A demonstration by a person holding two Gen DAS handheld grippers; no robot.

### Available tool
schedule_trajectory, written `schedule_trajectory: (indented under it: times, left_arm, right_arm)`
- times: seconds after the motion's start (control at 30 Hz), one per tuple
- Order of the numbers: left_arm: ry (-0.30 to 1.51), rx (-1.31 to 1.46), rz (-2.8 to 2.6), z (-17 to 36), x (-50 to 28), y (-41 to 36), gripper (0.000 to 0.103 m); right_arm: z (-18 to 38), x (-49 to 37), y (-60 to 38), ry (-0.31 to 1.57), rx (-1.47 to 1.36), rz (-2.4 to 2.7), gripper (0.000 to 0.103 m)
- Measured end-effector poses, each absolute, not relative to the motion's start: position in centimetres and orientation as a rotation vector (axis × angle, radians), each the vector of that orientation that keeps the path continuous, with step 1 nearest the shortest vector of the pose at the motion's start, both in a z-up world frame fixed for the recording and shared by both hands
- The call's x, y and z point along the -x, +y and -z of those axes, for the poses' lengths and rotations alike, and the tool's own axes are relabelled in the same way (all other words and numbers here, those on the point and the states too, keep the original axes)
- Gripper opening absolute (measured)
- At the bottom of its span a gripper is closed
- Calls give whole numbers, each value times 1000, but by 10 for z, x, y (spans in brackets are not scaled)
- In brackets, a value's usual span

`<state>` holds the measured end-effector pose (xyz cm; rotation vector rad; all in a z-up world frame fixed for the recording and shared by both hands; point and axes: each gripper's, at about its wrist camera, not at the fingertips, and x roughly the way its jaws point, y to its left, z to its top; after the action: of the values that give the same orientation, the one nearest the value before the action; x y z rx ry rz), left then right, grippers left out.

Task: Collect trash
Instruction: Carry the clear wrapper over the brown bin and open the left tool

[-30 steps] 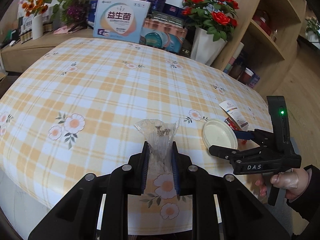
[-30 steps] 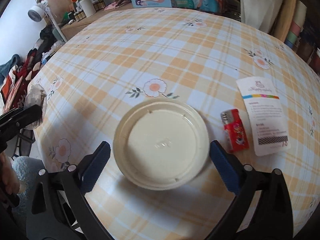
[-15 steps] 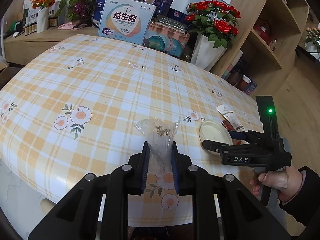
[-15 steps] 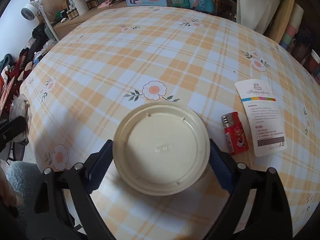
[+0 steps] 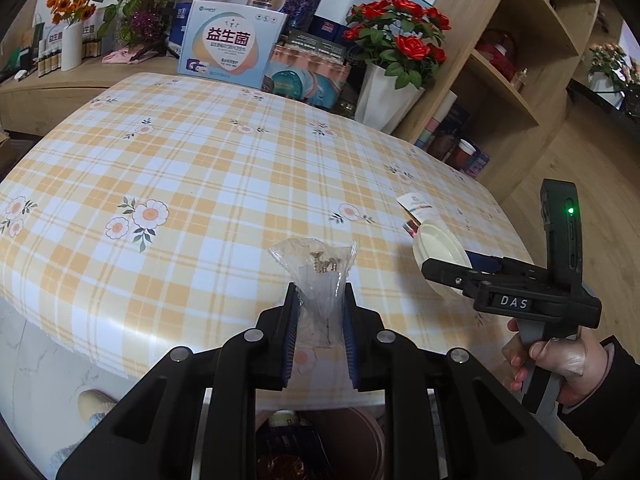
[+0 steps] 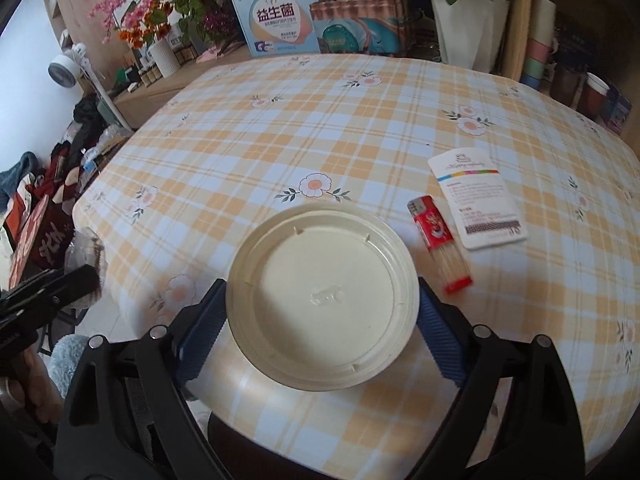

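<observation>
My left gripper (image 5: 320,312) is shut on a clear plastic bag (image 5: 318,276) with small brass screws inside, held above the table's near edge over a brown trash bin (image 5: 320,446). My right gripper (image 6: 322,312) is shut on a cream round plastic lid (image 6: 322,296), lifted off the checked tablecloth near the front edge. The lid also shows in the left wrist view (image 5: 440,252), held by the right gripper (image 5: 444,272). The left gripper and bag show at the left edge of the right wrist view (image 6: 80,268).
A red lighter (image 6: 438,244) and a white card (image 6: 478,198) lie on the table (image 6: 320,132) right of the lid. Boxes, flower vases (image 5: 384,100) and a wooden shelf (image 5: 512,80) stand behind the table. Clothes lie on the floor at left.
Both grippers have pulled back toward the table's near edge. The right gripper closed on the lid and lifted it. The trash bin has come into view below the left gripper.
</observation>
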<state>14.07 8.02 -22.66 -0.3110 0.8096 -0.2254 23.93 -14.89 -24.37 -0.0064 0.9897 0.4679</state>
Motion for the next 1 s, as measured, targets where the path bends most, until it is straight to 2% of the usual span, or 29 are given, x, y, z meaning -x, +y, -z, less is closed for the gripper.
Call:
schedule_trajectory:
  times: [0.43, 1.0]
  left_arm:
    - [882, 294, 334, 219, -86, 48, 20]
    - [1050, 242, 453, 251, -36, -5, 21]
  right_arm:
    - [200, -161, -195, 882, -133, -455, 88]
    - [172, -90, -228, 805, -179, -446, 88]
